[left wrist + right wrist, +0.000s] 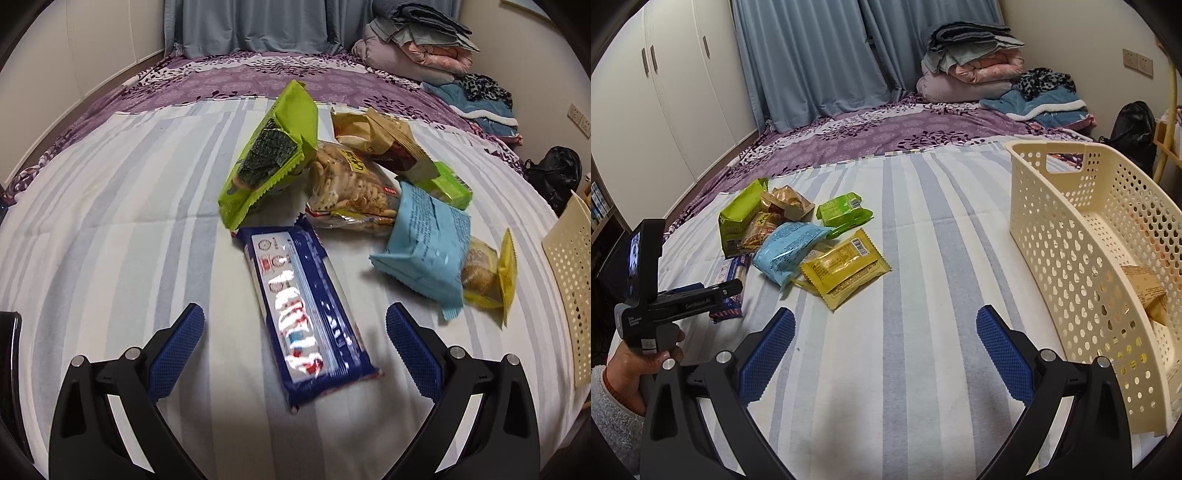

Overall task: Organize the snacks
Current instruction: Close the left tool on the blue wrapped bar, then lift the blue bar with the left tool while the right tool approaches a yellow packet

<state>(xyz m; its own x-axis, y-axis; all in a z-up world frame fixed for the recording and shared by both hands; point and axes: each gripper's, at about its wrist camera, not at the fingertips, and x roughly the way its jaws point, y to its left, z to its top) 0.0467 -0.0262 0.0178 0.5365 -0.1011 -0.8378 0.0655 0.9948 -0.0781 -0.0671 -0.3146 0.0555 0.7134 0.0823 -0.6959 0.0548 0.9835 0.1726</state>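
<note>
Snack packets lie in a loose heap on a bed with a blue-and-white striped sheet (905,332). Nearest the left gripper (295,347) is a long dark blue biscuit pack (306,314), flat on the sheet, its near end lying between the gripper's blue fingers (177,347), which are spread wide and hold nothing. Behind it a lime green seaweed snack bag (273,155) leans against a clear bag of crackers (347,188). A brown paper-look packet (380,136) sits at the back of the heap, with a small green pack (450,184) beside it. A light blue packet (428,251) partly covers a yellow packet (495,277).

To the right of the heap, well apart from it, stands a cream perforated basket (1071,258); one tan packet (1145,295) already lies inside. The right gripper (886,347) hovers over bare sheet between heap and basket, its jaws also wide apart and empty. A hand (639,369) in a fuzzy pale sleeve holds the left gripper's handle.

Beyond the striped sheet lies a purple floral bedspread (886,136), folded blankets (971,74) and blue curtains (820,55).
</note>
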